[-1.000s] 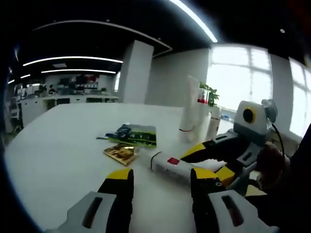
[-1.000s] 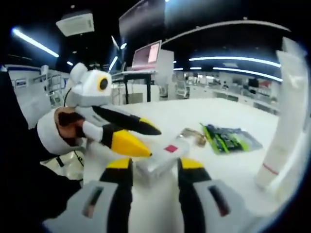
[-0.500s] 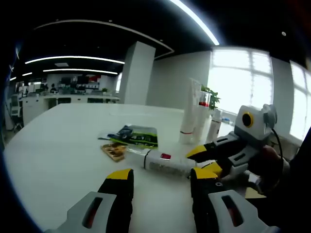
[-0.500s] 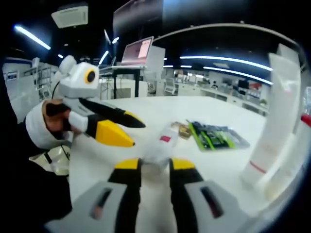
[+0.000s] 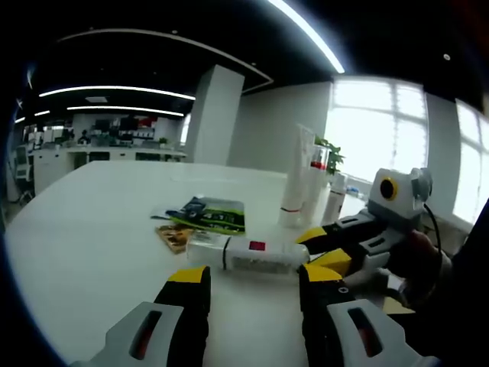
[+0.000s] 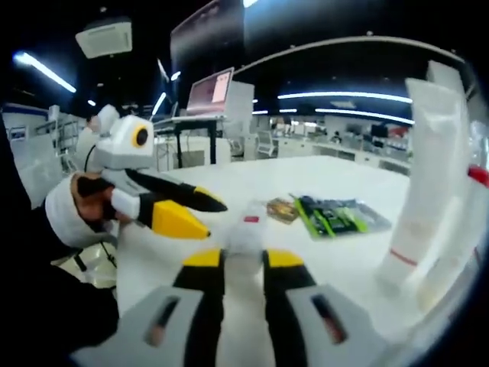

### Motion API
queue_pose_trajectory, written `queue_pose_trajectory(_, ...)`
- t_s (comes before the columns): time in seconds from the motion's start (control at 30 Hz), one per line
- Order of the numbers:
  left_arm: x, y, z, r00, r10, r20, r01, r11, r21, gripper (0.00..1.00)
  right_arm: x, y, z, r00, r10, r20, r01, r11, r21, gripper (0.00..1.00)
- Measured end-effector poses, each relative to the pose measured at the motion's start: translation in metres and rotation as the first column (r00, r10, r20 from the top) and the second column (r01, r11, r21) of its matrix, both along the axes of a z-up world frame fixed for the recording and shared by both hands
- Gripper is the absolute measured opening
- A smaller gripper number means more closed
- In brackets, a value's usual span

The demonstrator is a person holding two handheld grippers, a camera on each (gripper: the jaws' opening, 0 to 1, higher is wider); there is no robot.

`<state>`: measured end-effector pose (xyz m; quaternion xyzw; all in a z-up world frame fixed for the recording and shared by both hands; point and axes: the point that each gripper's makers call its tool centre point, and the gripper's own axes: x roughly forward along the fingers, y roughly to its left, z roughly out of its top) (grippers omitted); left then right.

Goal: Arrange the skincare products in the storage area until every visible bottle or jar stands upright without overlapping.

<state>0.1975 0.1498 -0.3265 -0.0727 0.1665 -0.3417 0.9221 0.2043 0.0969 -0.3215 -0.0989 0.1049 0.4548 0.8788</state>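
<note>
A white tube with a small red mark (image 5: 244, 254) hangs level above the white table (image 5: 92, 229), its far end between the fingers of my right gripper (image 5: 309, 248), which comes in from the right. In the right gripper view that gripper (image 6: 243, 260) is shut on the tube (image 6: 246, 229). My left gripper (image 5: 254, 279) stands open just below and in front of the tube, holding nothing; it appears as the left gripper (image 6: 210, 218) at the left, held in a hand. Two tall white tubes (image 5: 298, 180) and a small bottle (image 5: 334, 197) stand upright behind.
Green sachets (image 5: 210, 214) and a brown sachet (image 5: 172, 237) lie flat on the table behind the held tube. In the right gripper view a tall white tube (image 6: 424, 191) stands close on the right, with the green sachets (image 6: 336, 215) left of it. Office desks fill the background.
My right gripper's jaws have closed on the white tube and raised it off the table. The tube has swung from slanted to level. The left gripper stays open nearby.
</note>
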Motion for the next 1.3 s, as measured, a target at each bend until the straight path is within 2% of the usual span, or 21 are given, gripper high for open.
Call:
queue_pose_trajectory(0.1,-0.003,-0.002,0.002,1.000,-0.013,-0.010,0.013,0.999,-0.030,0.47,-0.001,0.000,0.009,1.000,0.000,0.021,-0.001,1.000,0.029,0.16)
queue_pose_trajectory(0.27,-0.002,-0.003,0.011,0.999,-0.030,-0.041,0.024,0.988,-0.156,0.46,-0.006,0.000,0.017,0.999,0.009,0.032,-0.011,0.999,0.049,0.16)
queue_pose_trajectory(0.43,-0.003,-0.007,0.010,0.996,-0.052,-0.068,0.039,0.982,-0.183,0.46,-0.011,0.001,0.024,0.999,0.024,0.043,-0.027,0.997,0.073,0.16)
queue_pose_trajectory(0.67,-0.006,-0.011,0.012,0.989,-0.102,-0.109,0.071,0.964,-0.256,0.40,-0.011,0.001,0.034,0.998,0.032,0.049,-0.038,0.993,0.112,0.16)
queue_pose_trajectory(0.77,-0.010,-0.016,0.008,0.981,-0.136,-0.136,0.099,0.963,-0.250,0.39,-0.011,0.000,0.037,0.999,0.036,0.041,-0.041,0.991,0.128,0.16)
queue_pose_trajectory(1.17,-0.014,-0.020,0.003,0.975,-0.171,-0.141,0.140,0.969,-0.204,0.38,-0.016,0.006,0.046,0.997,0.059,0.045,-0.065,0.988,0.143,0.16)
queue_pose_trajectory(1.3,-0.013,-0.017,0.003,0.978,-0.162,-0.134,0.132,0.969,-0.207,0.38,-0.017,0.007,0.044,0.997,0.076,0.022,-0.078,0.985,0.153,0.16)
